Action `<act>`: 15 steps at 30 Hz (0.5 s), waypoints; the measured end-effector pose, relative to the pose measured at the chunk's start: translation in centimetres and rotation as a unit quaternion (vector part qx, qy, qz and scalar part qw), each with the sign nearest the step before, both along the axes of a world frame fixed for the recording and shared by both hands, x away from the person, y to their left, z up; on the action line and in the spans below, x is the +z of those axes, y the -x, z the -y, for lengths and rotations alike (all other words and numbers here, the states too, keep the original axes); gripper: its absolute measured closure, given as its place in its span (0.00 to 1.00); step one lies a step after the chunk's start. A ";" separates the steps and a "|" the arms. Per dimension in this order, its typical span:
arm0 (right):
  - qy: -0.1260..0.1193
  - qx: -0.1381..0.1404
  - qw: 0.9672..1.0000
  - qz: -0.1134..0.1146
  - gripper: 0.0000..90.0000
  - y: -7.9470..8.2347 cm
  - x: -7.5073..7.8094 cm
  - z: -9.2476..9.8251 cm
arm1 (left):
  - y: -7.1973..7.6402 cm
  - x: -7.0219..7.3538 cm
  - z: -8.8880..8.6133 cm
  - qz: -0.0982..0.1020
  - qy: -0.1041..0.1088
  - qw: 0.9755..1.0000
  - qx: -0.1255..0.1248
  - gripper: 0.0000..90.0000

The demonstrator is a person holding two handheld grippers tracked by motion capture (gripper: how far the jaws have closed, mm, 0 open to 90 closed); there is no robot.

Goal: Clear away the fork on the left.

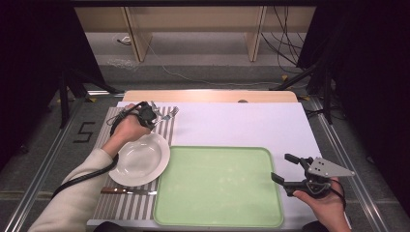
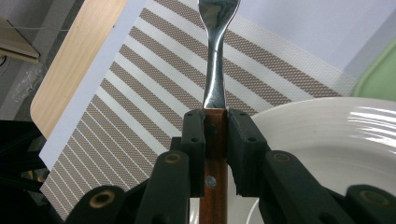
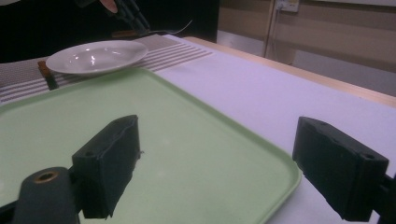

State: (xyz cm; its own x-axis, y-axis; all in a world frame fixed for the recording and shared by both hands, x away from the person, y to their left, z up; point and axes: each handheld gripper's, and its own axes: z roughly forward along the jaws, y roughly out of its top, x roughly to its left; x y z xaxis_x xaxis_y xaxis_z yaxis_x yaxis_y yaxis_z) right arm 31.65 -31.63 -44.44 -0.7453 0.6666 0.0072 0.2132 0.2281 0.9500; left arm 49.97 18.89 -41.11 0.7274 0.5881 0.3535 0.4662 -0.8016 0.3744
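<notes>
My left gripper (image 1: 153, 115) is shut on the brown wooden handle of a fork (image 2: 214, 70), whose steel neck and tines (image 1: 170, 114) stick out over the striped placemat (image 1: 167, 126) beyond the white plate (image 1: 140, 159). In the left gripper view the pads clamp the handle from both sides, just past the plate's rim (image 2: 336, 140). My right gripper (image 1: 284, 169) hangs open at the right edge of the green tray (image 1: 217, 186), with nothing between its fingers. From the right gripper view the plate (image 3: 95, 56) and the held fork (image 3: 163, 30) show far off.
A knife (image 1: 126, 192) with a brown handle lies on the placemat in front of the plate. A white sheet (image 1: 241, 123) covers the wooden table (image 1: 208, 95). Beyond the table are floor, cables and wooden legs.
</notes>
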 end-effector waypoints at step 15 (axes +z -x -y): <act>-0.001 -0.001 1.000 0.000 0.18 0.0 0.0 0.0 | 3.9 0.5 2.3 -0.013 0.009 1.000 -0.021 0.85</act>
